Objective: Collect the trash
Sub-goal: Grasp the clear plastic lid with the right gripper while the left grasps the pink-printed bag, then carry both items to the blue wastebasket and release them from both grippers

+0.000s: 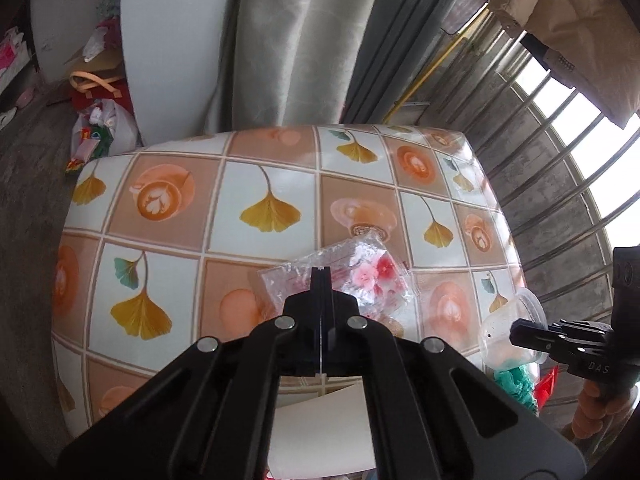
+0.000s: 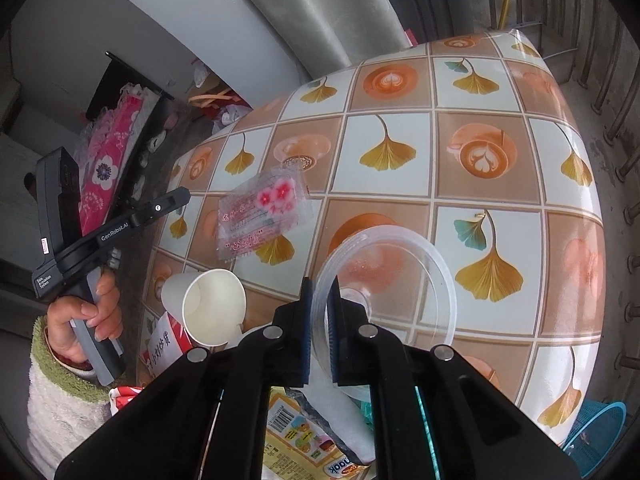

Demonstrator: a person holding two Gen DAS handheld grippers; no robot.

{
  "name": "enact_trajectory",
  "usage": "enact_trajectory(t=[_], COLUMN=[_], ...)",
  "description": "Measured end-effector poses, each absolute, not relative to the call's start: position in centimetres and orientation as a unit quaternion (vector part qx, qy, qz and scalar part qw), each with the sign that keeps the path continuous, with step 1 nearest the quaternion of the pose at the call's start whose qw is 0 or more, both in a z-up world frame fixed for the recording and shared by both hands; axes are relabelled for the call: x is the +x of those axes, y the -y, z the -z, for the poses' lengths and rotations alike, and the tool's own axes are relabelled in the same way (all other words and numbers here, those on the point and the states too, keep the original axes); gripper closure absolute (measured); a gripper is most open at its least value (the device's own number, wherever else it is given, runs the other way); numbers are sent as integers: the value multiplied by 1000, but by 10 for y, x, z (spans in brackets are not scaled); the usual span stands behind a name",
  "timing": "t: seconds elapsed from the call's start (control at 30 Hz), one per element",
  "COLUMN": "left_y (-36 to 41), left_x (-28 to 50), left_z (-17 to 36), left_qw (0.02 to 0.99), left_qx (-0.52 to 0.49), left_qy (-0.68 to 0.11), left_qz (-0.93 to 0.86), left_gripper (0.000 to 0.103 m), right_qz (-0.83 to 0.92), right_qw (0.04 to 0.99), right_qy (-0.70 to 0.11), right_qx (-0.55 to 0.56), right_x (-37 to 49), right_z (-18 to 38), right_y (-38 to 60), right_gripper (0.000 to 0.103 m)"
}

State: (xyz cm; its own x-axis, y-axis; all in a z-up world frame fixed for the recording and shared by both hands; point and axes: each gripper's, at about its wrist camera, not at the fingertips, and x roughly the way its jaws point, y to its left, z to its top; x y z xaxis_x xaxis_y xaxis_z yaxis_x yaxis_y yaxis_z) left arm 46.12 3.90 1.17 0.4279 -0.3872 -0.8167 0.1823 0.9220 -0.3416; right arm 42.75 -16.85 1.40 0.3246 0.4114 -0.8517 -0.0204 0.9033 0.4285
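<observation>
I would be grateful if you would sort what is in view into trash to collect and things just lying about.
Trash to collect:
clear round plastic cup, pinched at its rim by the right tool
clear flower-printed plastic wrapper
white paper cup
yellow snack packet

Just lying about:
blue mesh basket
grey curtain

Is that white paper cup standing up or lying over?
Tipped over. The white paper cup lies on its side, its open mouth facing the right wrist camera, with nothing visible inside.

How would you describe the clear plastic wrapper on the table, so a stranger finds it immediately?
Look at the table with the ginkgo-leaf tiled cloth. Near its middle lies a flat, crinkled clear plastic wrapper, beyond the white paper cup. Only it carries pink and red printed flowers.
</observation>
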Motion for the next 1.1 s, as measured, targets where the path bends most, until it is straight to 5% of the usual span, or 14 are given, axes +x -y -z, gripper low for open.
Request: enact_trajectory(t=[0.03,0.13,0.4,0.6,0.9,1.0,1.03,1.1], left_y=[-36,-24,54,72,49,52,52,52], left_x=[463,463,448,457,470,468,469,469], left_z=[-10,1,16,43,44,41,41,41], left_qw=[834,824,805,766,772,772,770,772], left_qx=[-101,-59,203,262,174,170,167,164], left_qy=[-514,-536,-505,-538,-548,-546,-550,-549], left_qz=[173,171,234,235,270,278,278,276], left_gripper=[101,40,31,30,67,87,103,103], right_qz=[-135,-132,-126,-129,-142,-144,-145,-146], right_qw=[795,794,787,781,777,777,777,777], right_qy=[-565,-567,-574,-577,-574,-573,-572,-571], right_qx=[172,174,188,202,216,218,218,219], right_x=[428,427,433,435,437,436,437,436], right_z=[-14,-11,-2,5,9,9,9,9], right_y=[168,167,175,182,185,184,184,184], right_gripper=[95,96,95,95,95,95,95,95])
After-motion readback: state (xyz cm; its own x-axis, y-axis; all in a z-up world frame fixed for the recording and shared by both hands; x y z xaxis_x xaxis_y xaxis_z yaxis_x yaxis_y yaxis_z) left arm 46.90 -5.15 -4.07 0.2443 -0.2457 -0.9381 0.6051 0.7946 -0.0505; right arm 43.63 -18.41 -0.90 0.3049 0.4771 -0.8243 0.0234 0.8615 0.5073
